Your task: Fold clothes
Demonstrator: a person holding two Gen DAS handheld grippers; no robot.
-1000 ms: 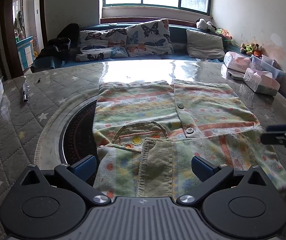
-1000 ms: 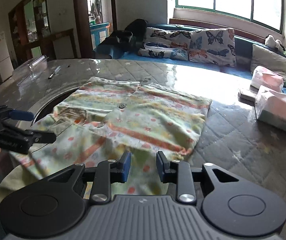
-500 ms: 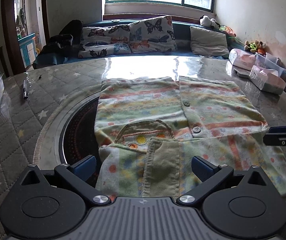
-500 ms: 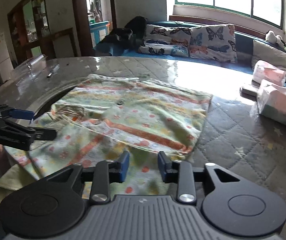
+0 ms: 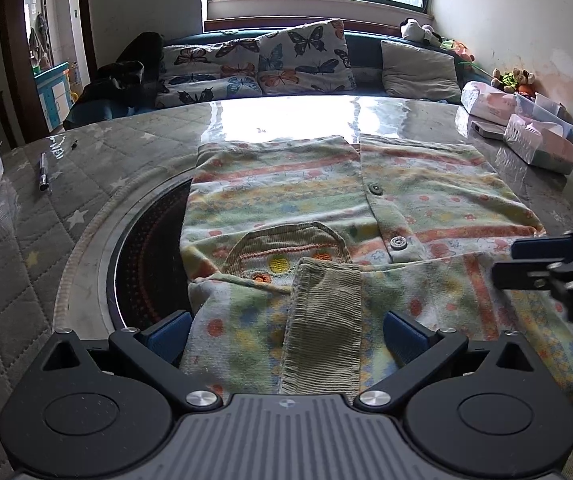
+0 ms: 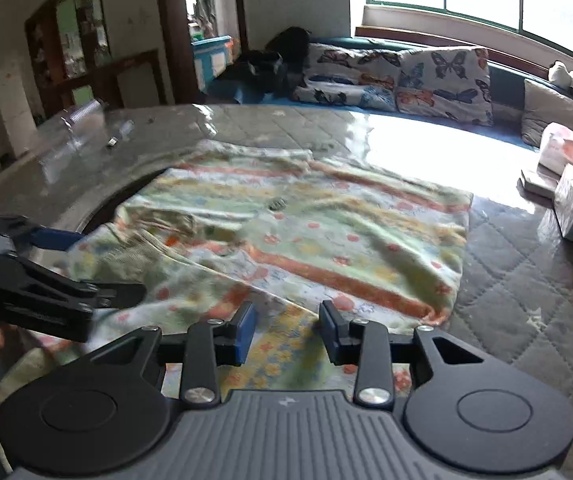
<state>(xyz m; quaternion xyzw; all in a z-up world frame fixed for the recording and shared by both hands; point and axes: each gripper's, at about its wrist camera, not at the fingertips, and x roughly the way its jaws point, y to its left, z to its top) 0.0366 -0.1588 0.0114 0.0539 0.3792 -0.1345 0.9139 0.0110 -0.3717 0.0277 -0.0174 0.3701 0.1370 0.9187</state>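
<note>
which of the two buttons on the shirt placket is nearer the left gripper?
The silvery button, lower on the placket beside the corduroy pocket. The dark green button sits farther up.

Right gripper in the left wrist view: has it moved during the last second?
Yes. The right gripper has slid left, farther over the garment, nearer its lower button.
</note>
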